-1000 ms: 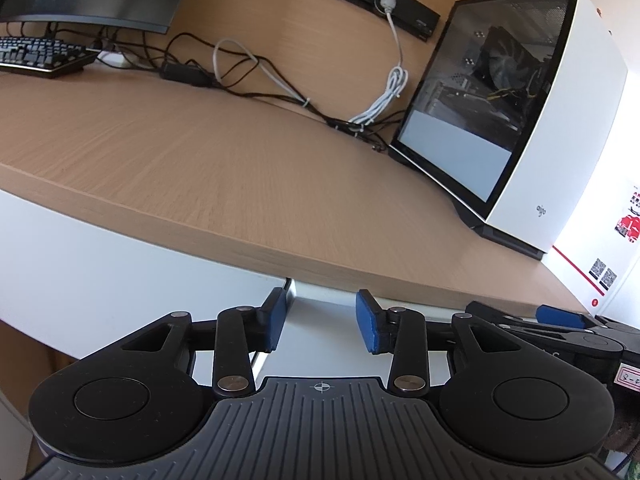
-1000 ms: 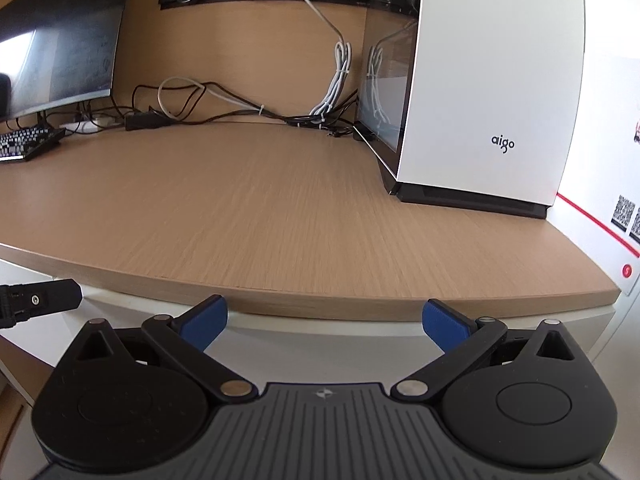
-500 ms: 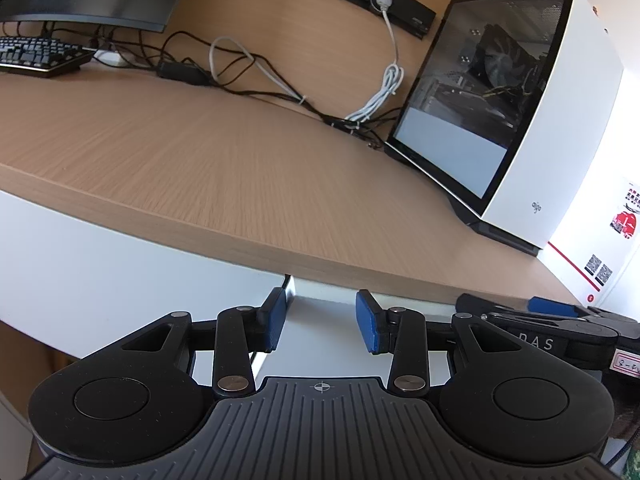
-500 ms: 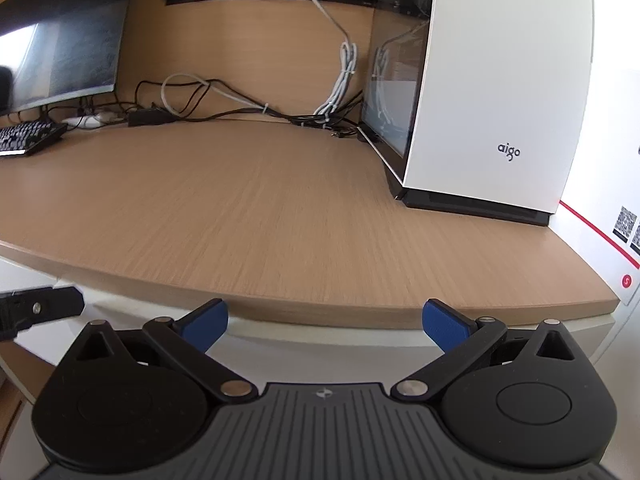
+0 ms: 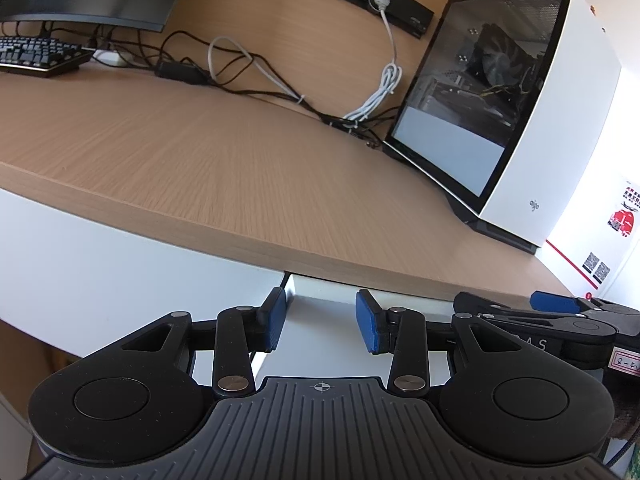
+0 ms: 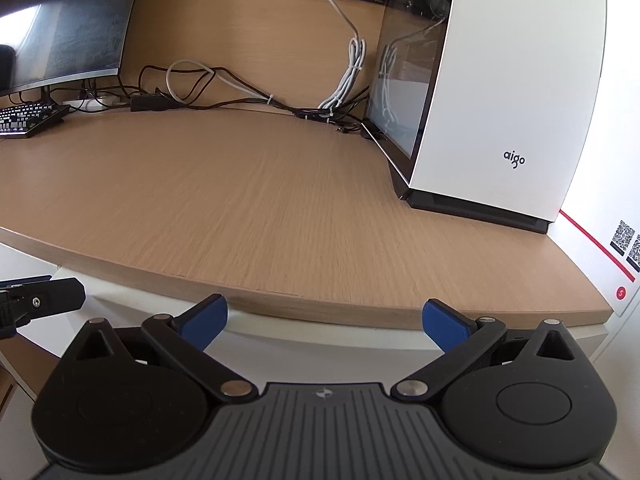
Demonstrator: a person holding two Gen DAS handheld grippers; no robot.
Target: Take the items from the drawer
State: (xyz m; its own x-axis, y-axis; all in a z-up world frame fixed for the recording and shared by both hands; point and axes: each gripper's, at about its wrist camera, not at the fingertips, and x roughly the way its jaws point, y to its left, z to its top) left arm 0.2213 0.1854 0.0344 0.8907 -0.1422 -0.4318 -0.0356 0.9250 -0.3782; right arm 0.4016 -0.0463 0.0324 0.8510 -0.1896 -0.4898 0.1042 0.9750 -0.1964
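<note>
A white drawer front (image 5: 324, 312) sits just under the wooden desk edge, with a narrow seam at its left side. Nothing of the drawer's inside shows, and no items are in view. My left gripper (image 5: 322, 325) is close in front of that panel near the seam, blue pads a short gap apart with nothing between them. My right gripper (image 6: 325, 318) is spread wide open before the same white front (image 6: 320, 334), further right. Each gripper shows in the other's view: the right gripper (image 5: 560, 312) at the right edge, the left gripper (image 6: 40, 300) at the left edge.
The wooden desk (image 6: 260, 208) carries a white computer case (image 6: 512, 92) on the right, tangled cables (image 6: 224, 92) along the back, and a keyboard (image 6: 28, 118) and monitor (image 6: 60, 28) on the left. A white wall with stickers (image 6: 624, 240) closes the right side.
Both views have drifted only slightly; the right gripper's view has risen a little over the desk edge. Finger spacing on both grippers is unchanged.
</note>
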